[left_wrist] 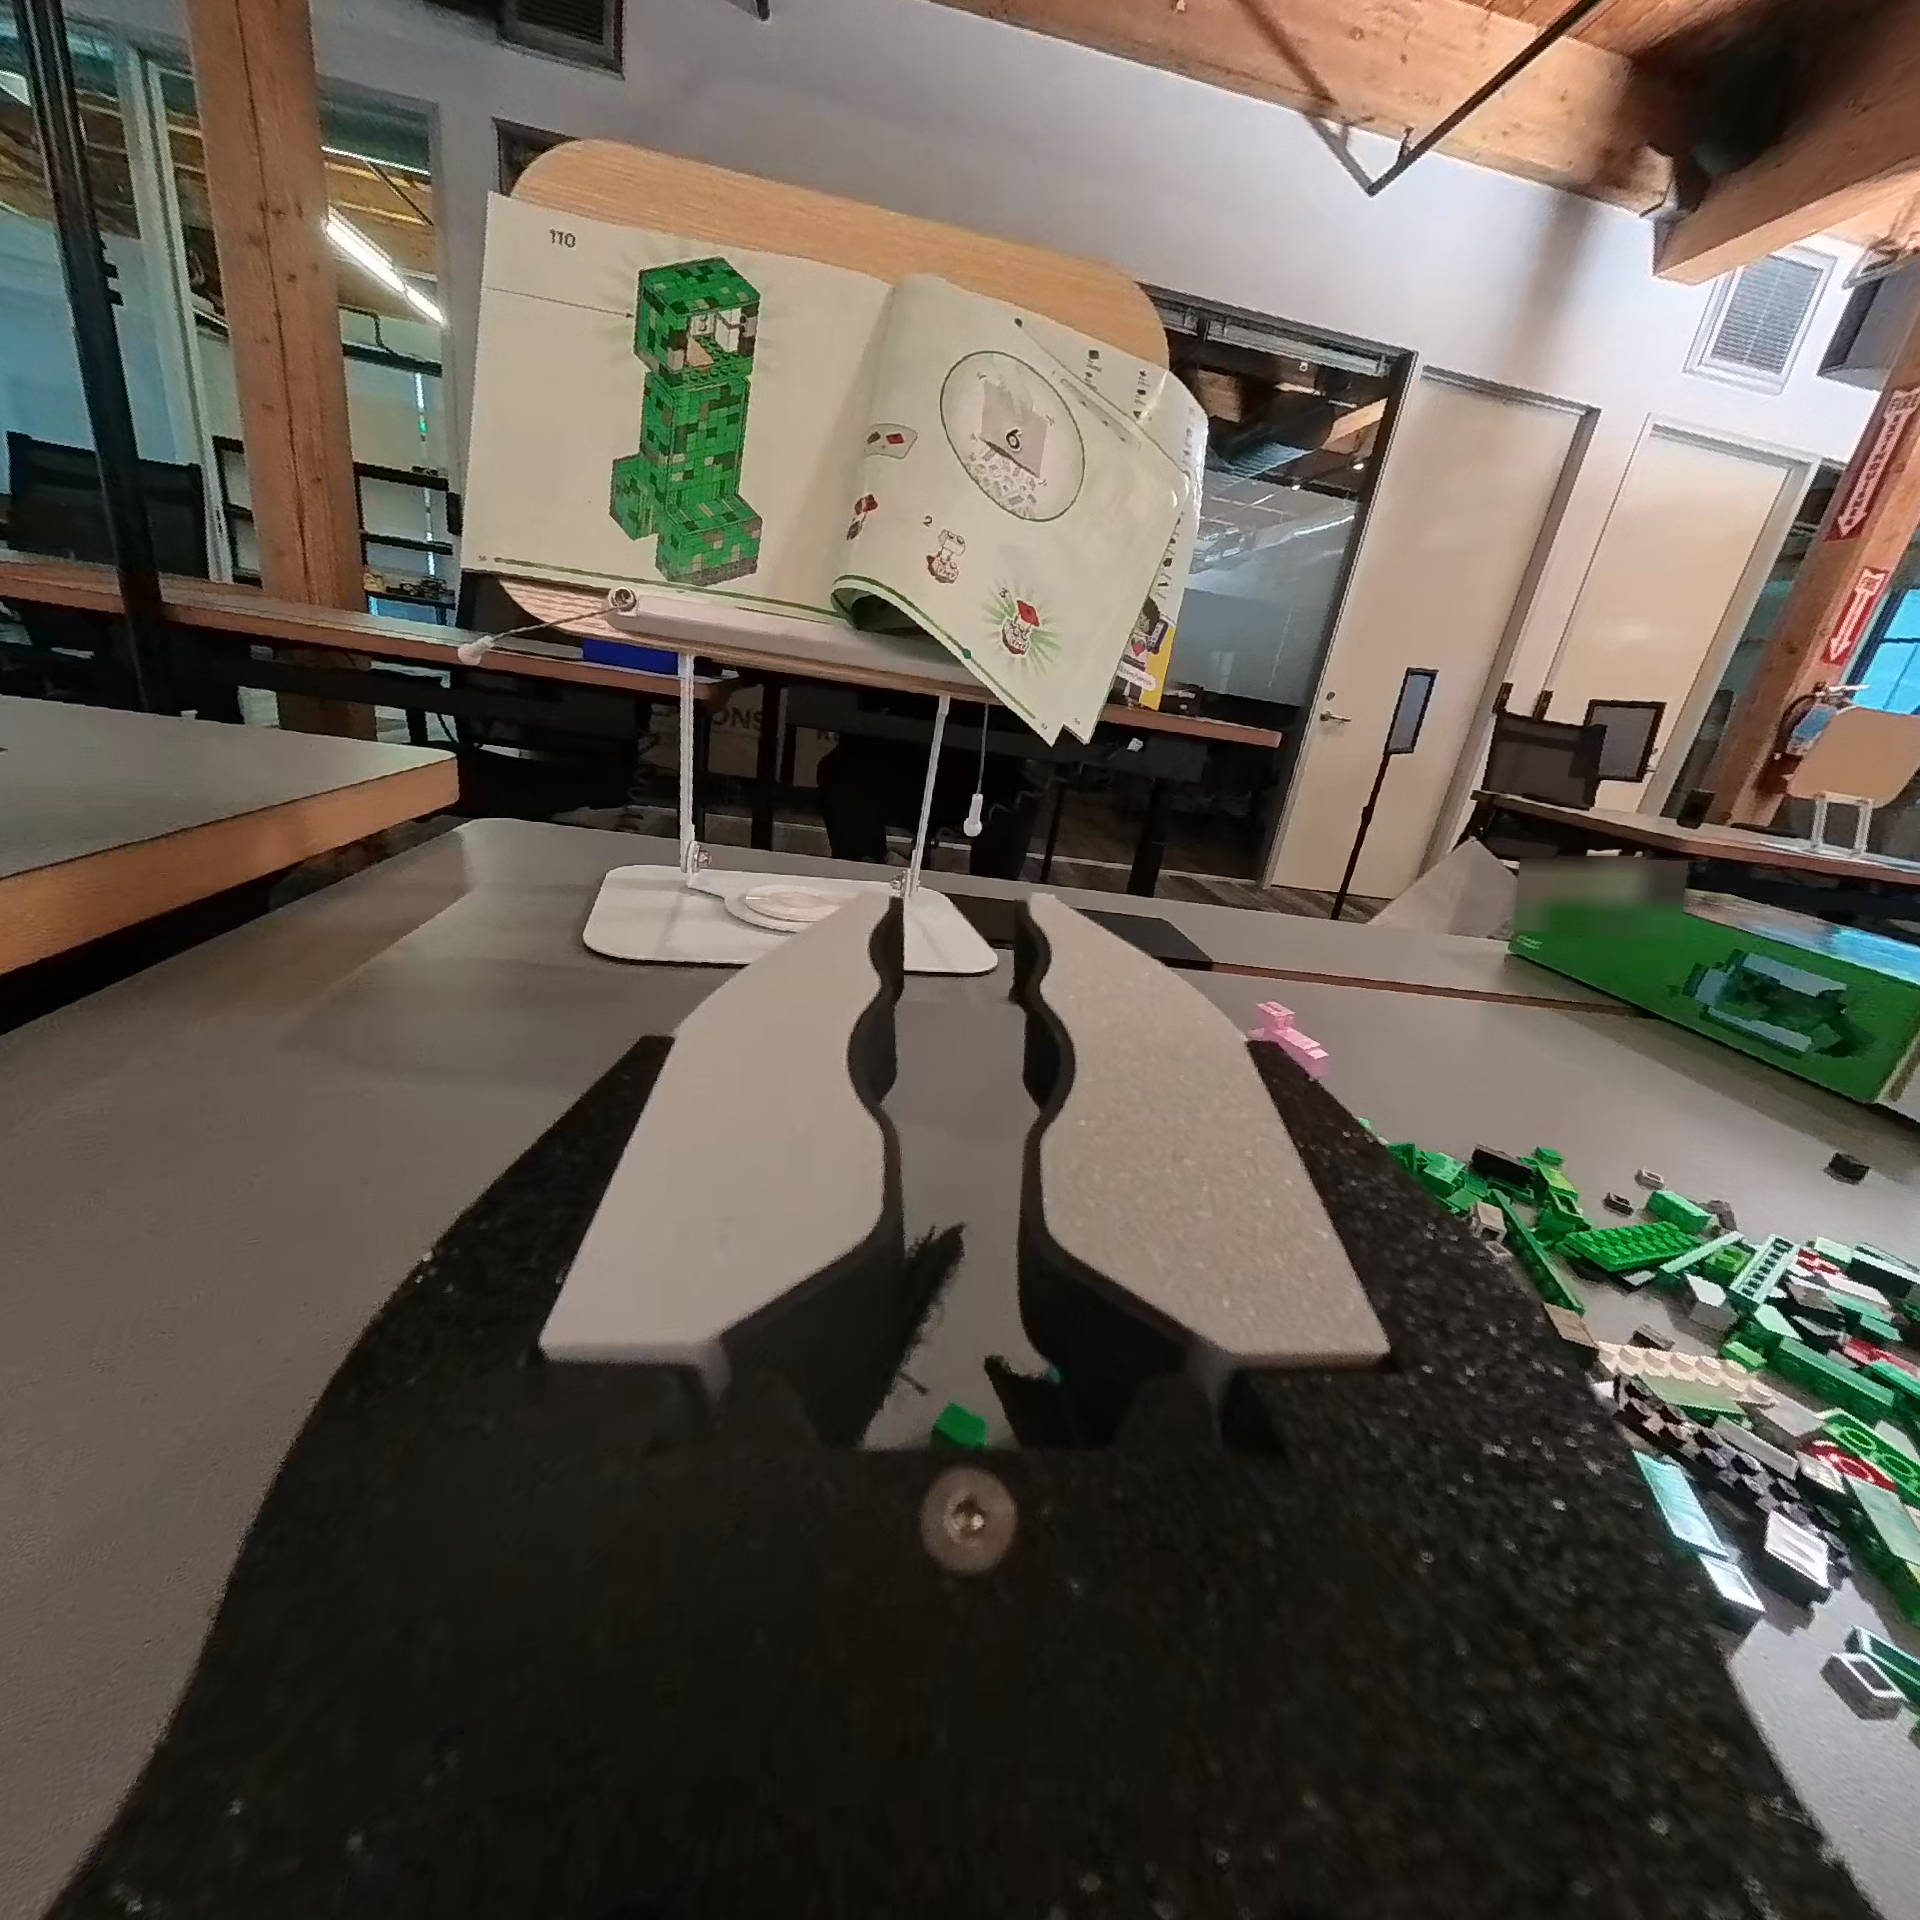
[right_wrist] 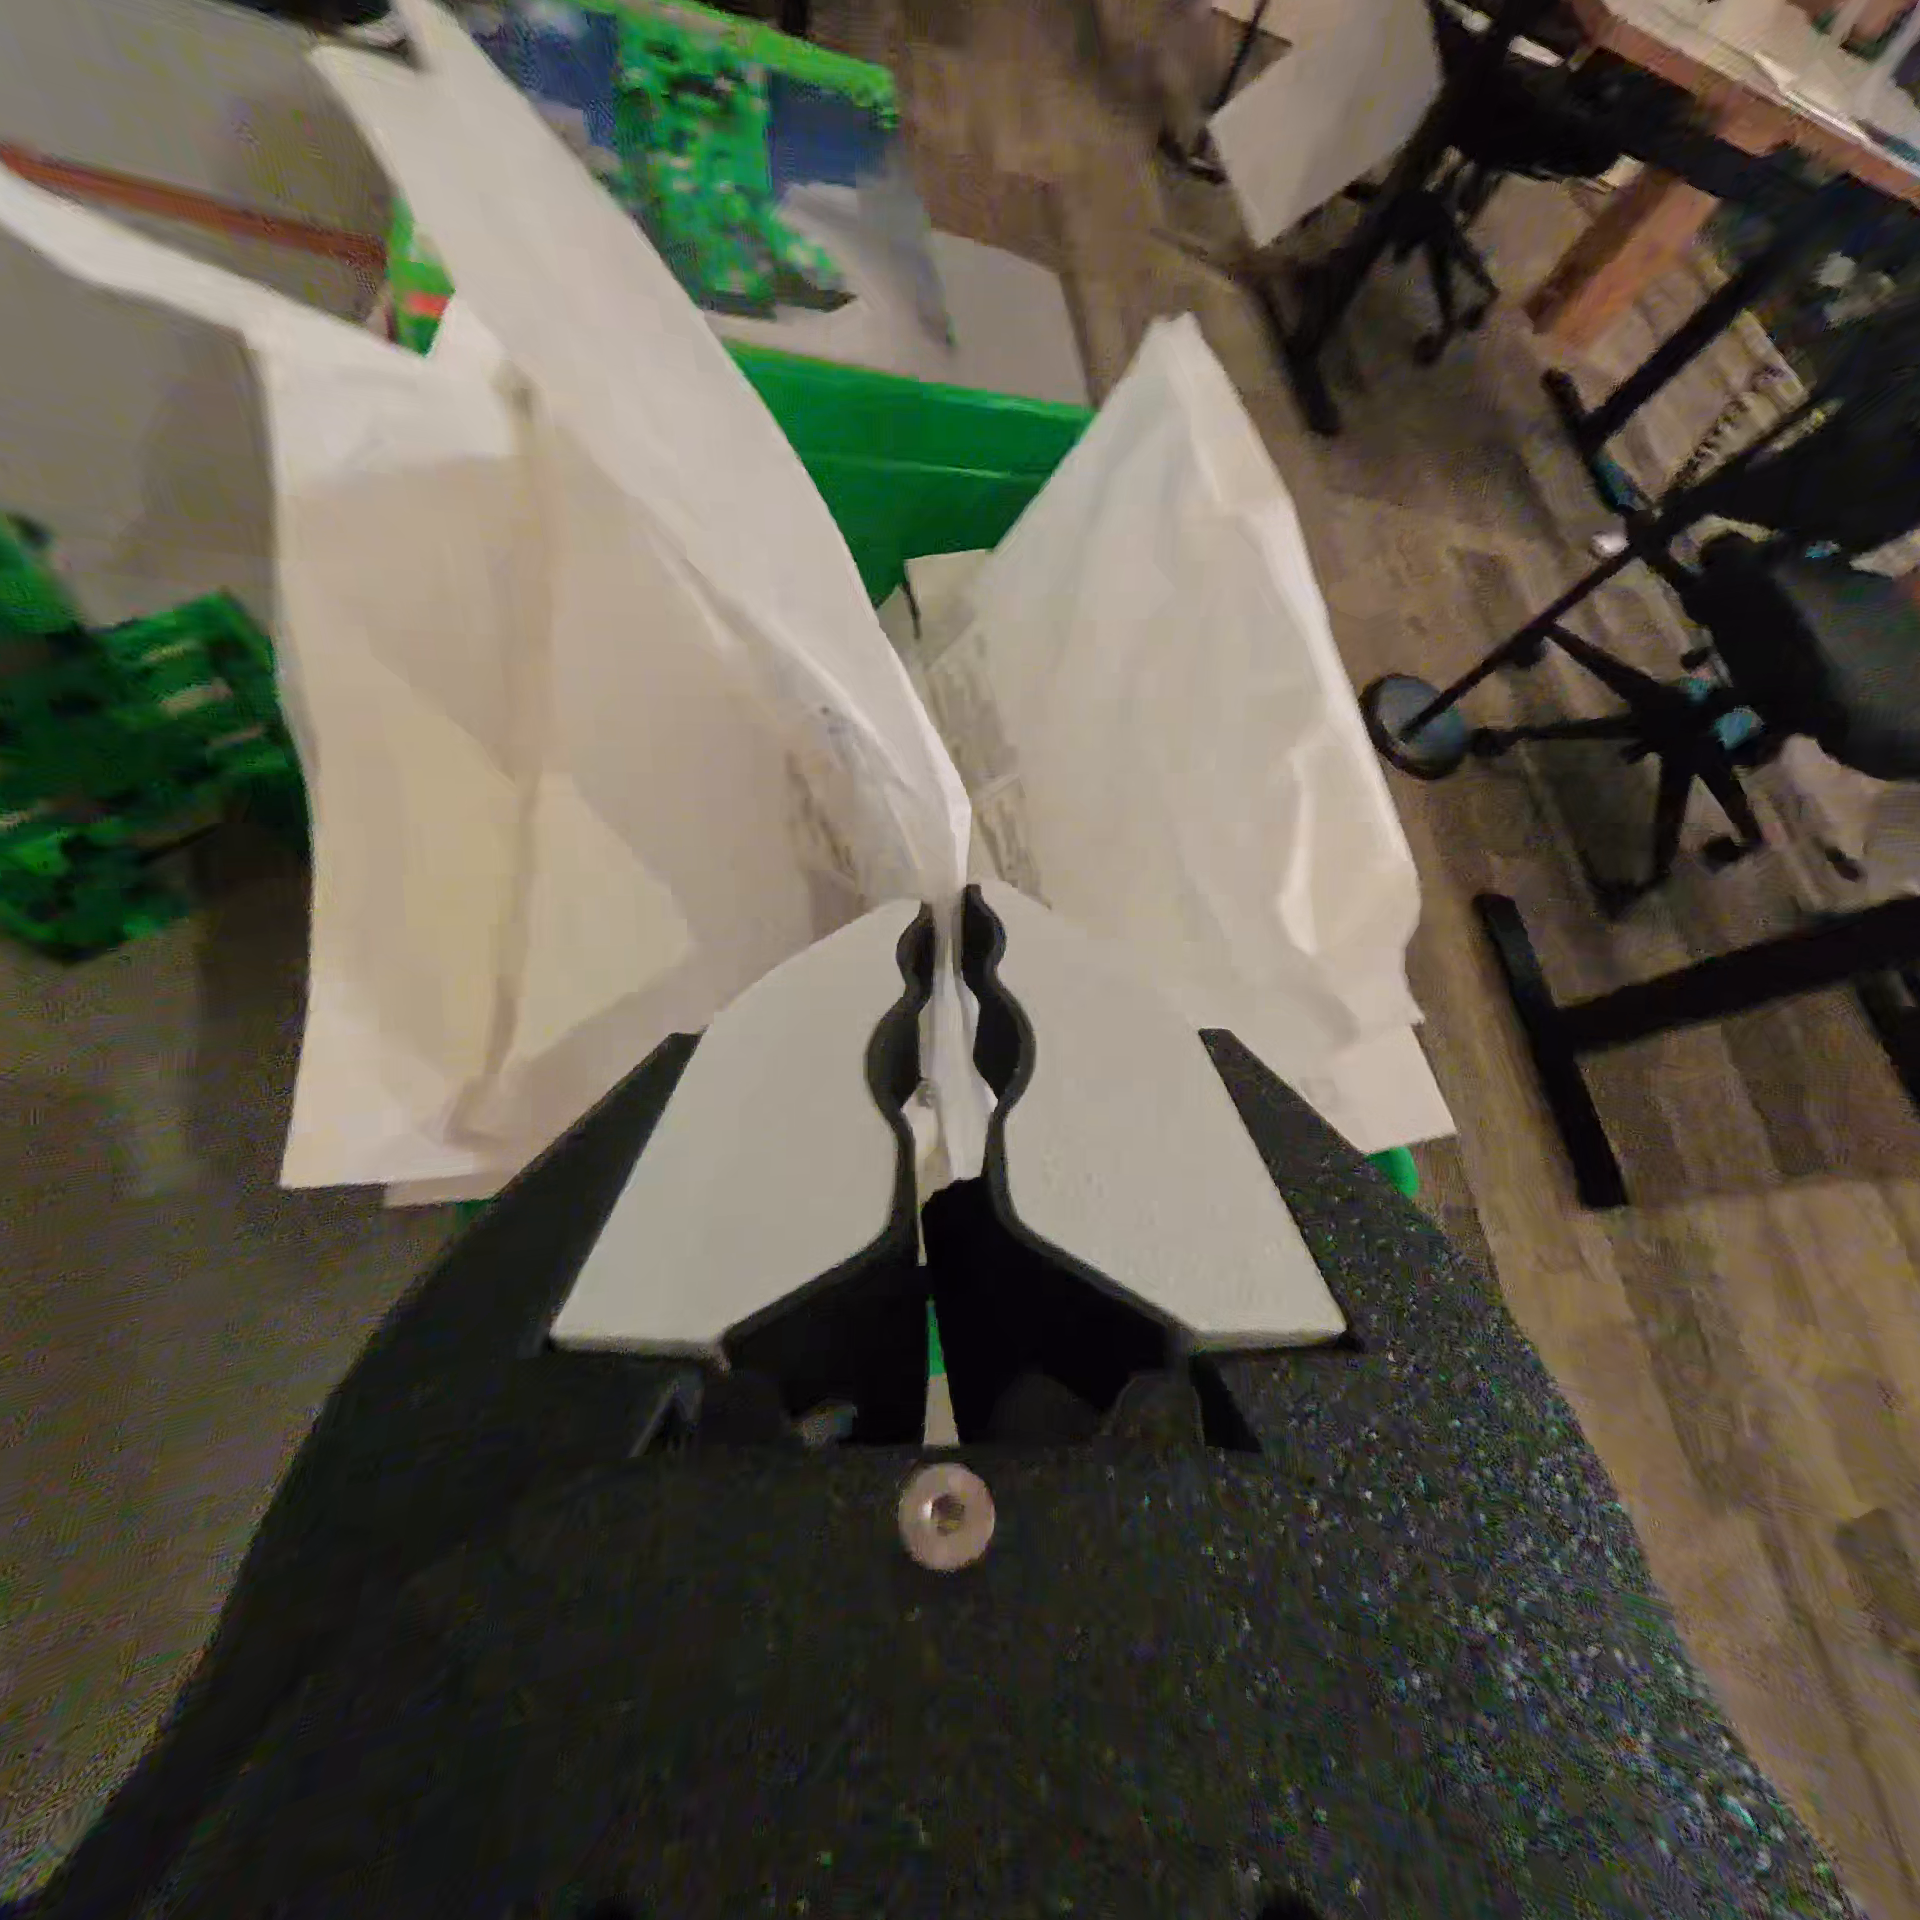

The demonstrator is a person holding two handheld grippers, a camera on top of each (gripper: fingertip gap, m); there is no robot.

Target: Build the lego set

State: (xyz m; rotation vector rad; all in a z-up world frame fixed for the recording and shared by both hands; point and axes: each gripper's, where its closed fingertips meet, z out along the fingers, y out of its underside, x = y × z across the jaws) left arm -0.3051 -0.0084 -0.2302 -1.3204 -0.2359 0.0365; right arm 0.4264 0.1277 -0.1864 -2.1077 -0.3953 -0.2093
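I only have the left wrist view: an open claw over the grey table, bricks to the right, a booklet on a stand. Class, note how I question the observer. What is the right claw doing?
Observer: The right claw is shut on a white paper bag, pinched between its fingers.
Operator: Is that bag lying on the table?
Observer: No, it fans out ahead of the claw, over the green box.
Operator: Anything beyond it that I miss?
Observer: Yes, wood-look floor with a black office chair on the right side.
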